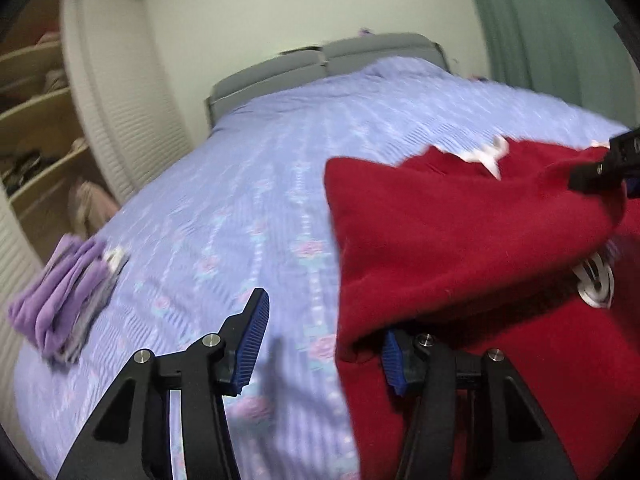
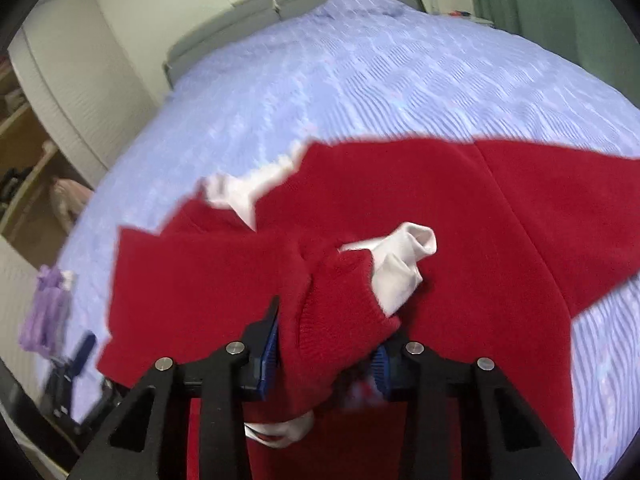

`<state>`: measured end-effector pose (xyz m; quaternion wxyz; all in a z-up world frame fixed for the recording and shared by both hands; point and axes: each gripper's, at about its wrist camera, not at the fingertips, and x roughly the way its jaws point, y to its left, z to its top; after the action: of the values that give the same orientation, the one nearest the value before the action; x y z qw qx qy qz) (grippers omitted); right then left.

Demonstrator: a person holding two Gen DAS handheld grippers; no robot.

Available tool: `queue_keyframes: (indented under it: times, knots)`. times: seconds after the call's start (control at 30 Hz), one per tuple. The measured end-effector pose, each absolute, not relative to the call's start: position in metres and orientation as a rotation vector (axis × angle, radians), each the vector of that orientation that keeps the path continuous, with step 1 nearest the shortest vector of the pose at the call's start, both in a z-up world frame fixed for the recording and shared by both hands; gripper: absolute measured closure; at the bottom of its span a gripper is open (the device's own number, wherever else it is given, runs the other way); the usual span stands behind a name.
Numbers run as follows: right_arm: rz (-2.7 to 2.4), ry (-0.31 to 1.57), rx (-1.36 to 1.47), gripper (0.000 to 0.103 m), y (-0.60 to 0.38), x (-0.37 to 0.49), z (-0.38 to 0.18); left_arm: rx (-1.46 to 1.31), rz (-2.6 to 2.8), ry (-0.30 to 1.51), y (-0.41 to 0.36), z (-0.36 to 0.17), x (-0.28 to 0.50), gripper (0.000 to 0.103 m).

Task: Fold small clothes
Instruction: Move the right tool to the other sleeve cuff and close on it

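Broadly, a bed (image 2: 400,80) with a lilac patterned cover fills both views, its grey headboard (image 1: 320,60) at the far end. Past the bed's left edge stands a closet with open shelves (image 1: 36,112) and a white slatted door (image 1: 120,112).

A red sweater (image 2: 460,208) lies spread over the near right part of the bed, with white collar and cuff pieces showing at its far edge and middle. Near the left edge of the bed sits a small stack of folded purple clothes (image 1: 64,292).

The right gripper (image 2: 326,354) points steeply down at the sweater; its blue pads are partly closed on a bunched red sleeve with ribbed knit, and the cloth fills the gap between them.

The left gripper (image 1: 320,344) tilts down at the sweater's left edge. Its jaws stand about half open: the left pad (image 1: 252,344) is bare above the cover, while the right one is under a fold of red cloth. Whether it grips the cloth cannot be told.
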<state>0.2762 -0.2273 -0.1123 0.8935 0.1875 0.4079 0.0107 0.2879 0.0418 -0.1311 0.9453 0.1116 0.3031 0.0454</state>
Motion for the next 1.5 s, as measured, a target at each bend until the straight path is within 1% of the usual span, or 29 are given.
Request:
queue_keyframes:
  times: [0.1, 0.17, 0.23, 0.33, 0.47, 0.57, 0.7, 0.73, 0.8, 0.83, 0.87, 0.9, 0.97, 1.13, 1.17, 1.27, 1.5]
  knots:
    - [0.114, 0.764, 0.373, 0.065, -0.217, 0.283, -0.091, 0.156, 0.142, 0.647, 0.053, -0.133, 0.290, 0.051]
    - [0.163, 0.699, 0.311, 0.066, -0.205, 0.285, -0.076, 0.128, 0.152, 0.666, 0.055, -0.135, 0.290, 0.050]
    - [0.173, 0.662, 0.255, 0.066, -0.197, 0.284, -0.069, 0.166, 0.153, 0.657, 0.050, -0.136, 0.287, 0.050]
    - [0.148, 0.732, 0.262, 0.066, -0.203, 0.288, -0.086, 0.189, 0.138, 0.659, 0.048, -0.137, 0.285, 0.050]
    - [0.122, 0.826, 0.266, 0.066, -0.208, 0.291, -0.122, 0.193, 0.145, 0.670, 0.047, -0.138, 0.285, 0.048]
    - [0.102, 0.845, 0.233, 0.065, -0.206, 0.287, -0.134, 0.200, 0.142, 0.687, 0.047, -0.139, 0.284, 0.048]
    - [0.091, 0.844, 0.224, 0.064, -0.204, 0.284, -0.136, 0.198, 0.133, 0.704, 0.046, -0.139, 0.282, 0.048]
    - [0.090, 0.842, 0.227, 0.062, -0.205, 0.285, -0.135, 0.199, 0.129, 0.706, 0.046, -0.138, 0.281, 0.046]
    - [0.058, 0.845, 0.217, 0.048, -0.207, 0.285, -0.135, 0.233, 0.139, 0.709, 0.045, -0.137, 0.276, 0.037]
    - [0.041, 0.843, 0.211, 0.035, -0.207, 0.285, -0.135, 0.237, 0.134, 0.710, 0.045, -0.136, 0.273, 0.037]
    - [0.012, 0.842, 0.202, 0.028, -0.209, 0.284, -0.134, 0.226, 0.112, 0.723, 0.047, -0.133, 0.268, 0.035]
    - [-0.001, 0.835, 0.194, 0.027, -0.212, 0.280, -0.131, 0.212, 0.111, 0.749, 0.050, -0.131, 0.264, 0.031]
    - [-0.007, 0.838, 0.197, 0.027, -0.216, 0.272, -0.126, 0.179, 0.100, 0.789, 0.057, -0.126, 0.254, 0.031]
    - [-0.038, 0.788, 0.258, 0.027, -0.234, 0.236, -0.105, 0.183, 0.039, 0.759, 0.048, -0.097, 0.213, 0.031]
    - [-0.051, 0.768, 0.271, 0.024, -0.239, 0.225, -0.099, 0.172, 0.026, 0.757, 0.045, -0.093, 0.209, 0.031]
    - [-0.082, 0.728, 0.295, 0.022, -0.258, 0.197, -0.085, 0.152, -0.027, 0.729, 0.026, -0.073, 0.200, 0.030]
    - [-0.229, 0.670, 0.288, 0.022, -0.339, 0.141, -0.071, 0.165, -0.232, 0.603, -0.066, -0.040, 0.207, 0.029]
